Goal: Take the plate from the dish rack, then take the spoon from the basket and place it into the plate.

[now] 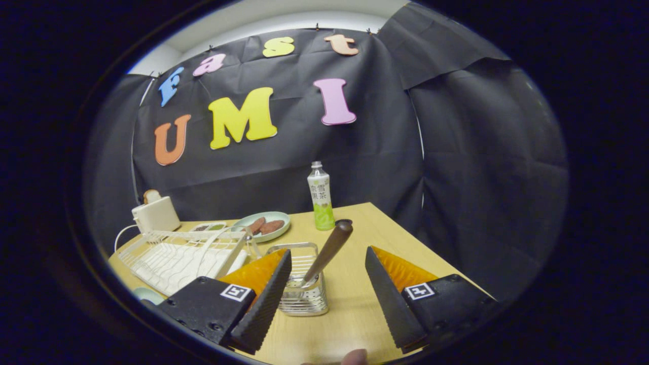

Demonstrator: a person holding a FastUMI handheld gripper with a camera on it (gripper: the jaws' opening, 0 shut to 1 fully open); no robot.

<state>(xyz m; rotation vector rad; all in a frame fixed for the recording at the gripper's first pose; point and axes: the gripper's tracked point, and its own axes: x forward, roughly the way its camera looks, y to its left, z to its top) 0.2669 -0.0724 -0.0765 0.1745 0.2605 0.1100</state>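
Desk holdings, left to right. Toaster (155, 213), pale, far beyond the left jaw, cord trailing. Dish rack (177, 253), white wire, just beyond and left of the left jaw; whether it holds anything cannot be told. Pale plate rim (147, 294), close beside the left jaw's outer edge, low on the desk (355, 304); probably the task's plate already set down, a judgement only. Green dish with brown pieces (263, 225), well beyond the rack. Wire basket (301, 284), just ahead of the jaws, nearer the left one. Spoon (327, 253), standing in the basket, bowl down, dark handle tilted up and right, ahead of the gap. Bottle (320, 195), upright, far beyond. Gripper (328, 299): jaws wide apart, holding nothing. Step in hand, judged: taking the spoon. Advice: centre the gap on the handle above the basket rim, close on the handle alone, lift along its tilt so the basket stays put.
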